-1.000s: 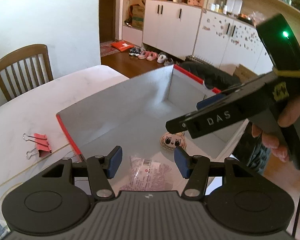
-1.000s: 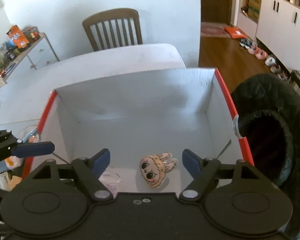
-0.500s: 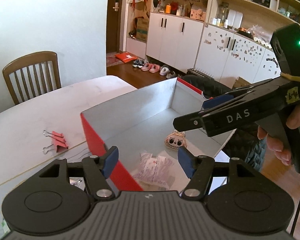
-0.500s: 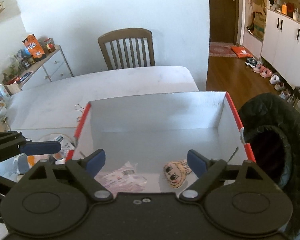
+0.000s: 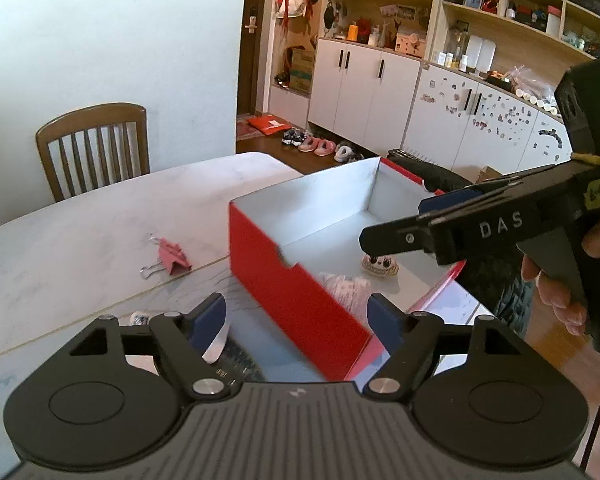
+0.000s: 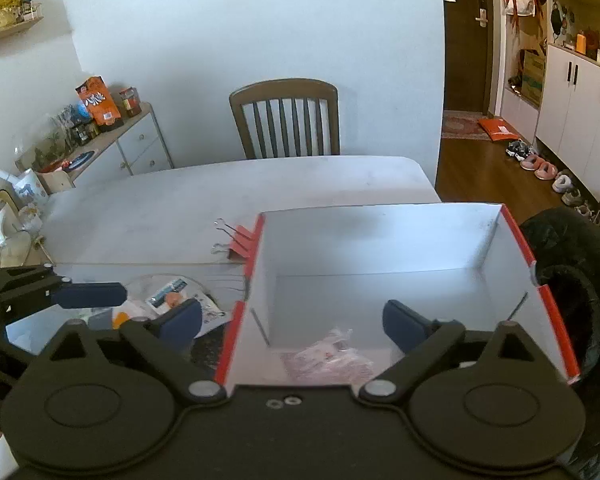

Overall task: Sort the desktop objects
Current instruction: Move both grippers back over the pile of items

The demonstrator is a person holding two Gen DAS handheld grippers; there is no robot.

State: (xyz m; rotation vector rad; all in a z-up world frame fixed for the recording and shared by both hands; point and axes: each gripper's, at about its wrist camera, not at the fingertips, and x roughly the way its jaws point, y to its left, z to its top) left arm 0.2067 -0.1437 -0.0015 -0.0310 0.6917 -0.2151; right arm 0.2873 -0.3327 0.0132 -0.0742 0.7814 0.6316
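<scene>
Both of our grippers hang spread apart with nothing between their blue pads. Our left gripper (image 5: 296, 320) sits low over the near corner of the red box (image 5: 292, 292), one finger outside its red wall and the other over the inside. Our right gripper (image 6: 292, 322) straddles the box's left wall as well, its right finger above the white interior.

Inside the box we see a clear snack packet (image 6: 332, 356) lying on the floor near the front, and further toward the right side a small cartoon-face plush (image 5: 380, 265), partly hidden by the right gripper's finger in the left wrist view. Pink binder clips (image 5: 171, 261) lie on the white table (image 5: 80, 232), just beside the box's far left corner. Left of the box, on the table, lies a heap of small packets and papers (image 6: 168, 300); it is blurred, so we can only say it looks like wrappers on a round plate.
</scene>
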